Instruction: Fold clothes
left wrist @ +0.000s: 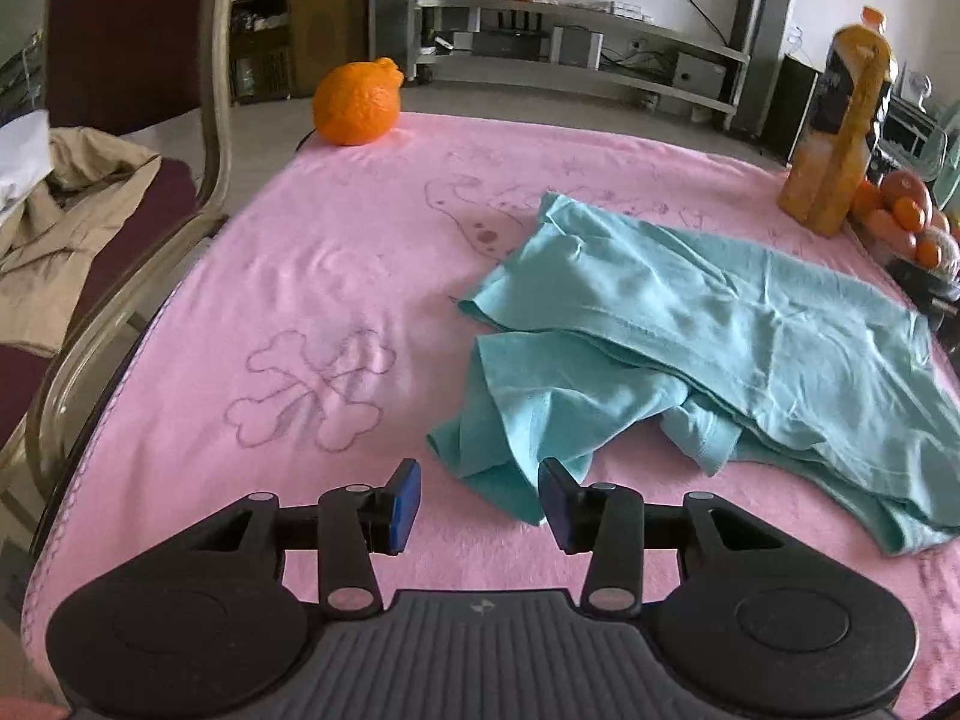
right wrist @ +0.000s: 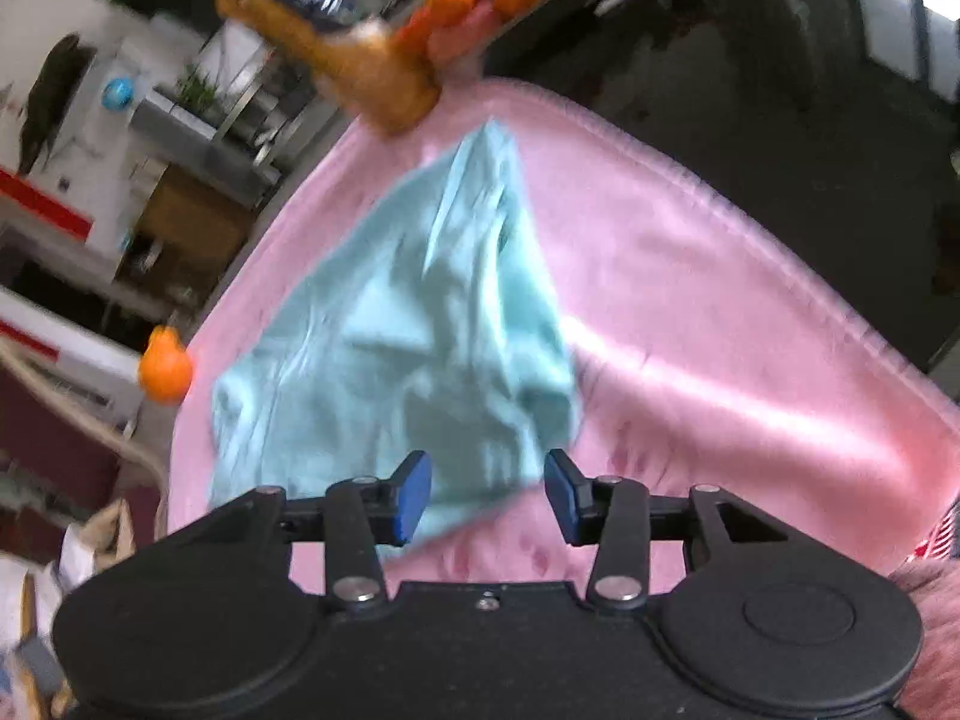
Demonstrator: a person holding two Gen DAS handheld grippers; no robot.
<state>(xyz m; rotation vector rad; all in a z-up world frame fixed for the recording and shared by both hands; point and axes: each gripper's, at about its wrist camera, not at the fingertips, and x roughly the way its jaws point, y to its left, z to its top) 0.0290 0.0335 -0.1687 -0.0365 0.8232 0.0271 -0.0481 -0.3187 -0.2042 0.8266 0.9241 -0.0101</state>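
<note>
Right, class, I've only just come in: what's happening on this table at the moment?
A person is holding a two-finger gripper in each hand over a crumpled teal garment lying on a pink blanket. The left gripper and right gripper both stand open, each near an edge of the cloth, gripping nothing. No neat fold shows yet. An orange citrus fruit, an orange juice bottle and a pile of fruit sit at the far edges.

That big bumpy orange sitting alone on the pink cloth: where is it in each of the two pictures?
Left wrist view: the big orange sits upper left, at the far edge of the pink blanket.
Right wrist view: the same orange shows small at the left edge, halfway down, beside the blanket's rim.
Shared landmark: the orange juice bottle, upper right in the left view, top left and tilted in the right view.
</note>
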